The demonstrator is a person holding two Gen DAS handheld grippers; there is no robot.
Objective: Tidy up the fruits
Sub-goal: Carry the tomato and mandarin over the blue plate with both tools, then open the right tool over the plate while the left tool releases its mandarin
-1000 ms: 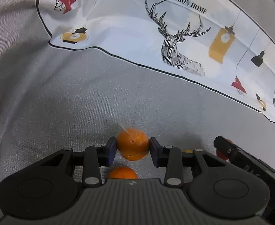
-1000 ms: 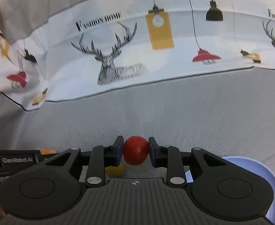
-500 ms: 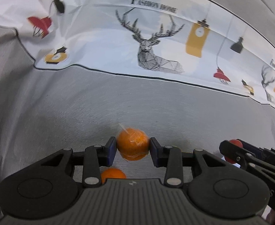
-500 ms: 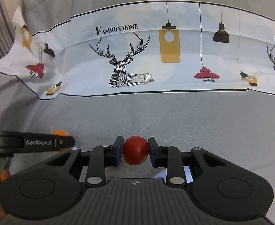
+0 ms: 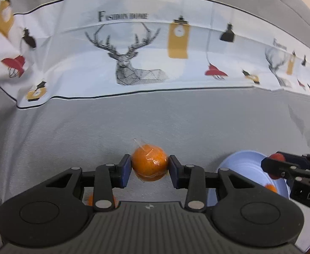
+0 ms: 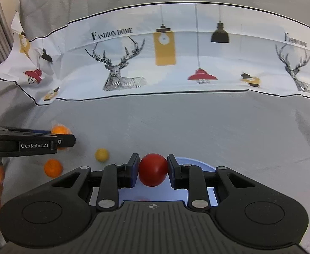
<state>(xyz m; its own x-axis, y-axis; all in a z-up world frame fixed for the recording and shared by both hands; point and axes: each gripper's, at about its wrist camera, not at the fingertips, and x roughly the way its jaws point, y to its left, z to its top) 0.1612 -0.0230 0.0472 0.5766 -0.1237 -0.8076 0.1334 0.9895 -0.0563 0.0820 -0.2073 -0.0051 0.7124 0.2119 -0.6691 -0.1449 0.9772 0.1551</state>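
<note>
The bowl (image 6: 194, 162) is mostly hidden behind the right gripper (image 6: 152, 170); a loose orange (image 5: 90, 200) hides behind the left gripper (image 5: 149, 166); the far cloth print (image 5: 123, 16) is blurred.

Bright, even light; soft shadows, slight blur, edges bowed by fisheye.

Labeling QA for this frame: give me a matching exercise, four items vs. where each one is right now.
Items:
1. wrapped orange
2. red fruit
3. yellow fruit
4. blue bowl

Places:
A. loose on the grey cloth, nothing gripping it
B. clamped in the right gripper
C. on the cloth, partly under the right gripper
D. clamped in the left gripper

Pairs: 1-D, 2-B, 3-A, 4-C
</note>
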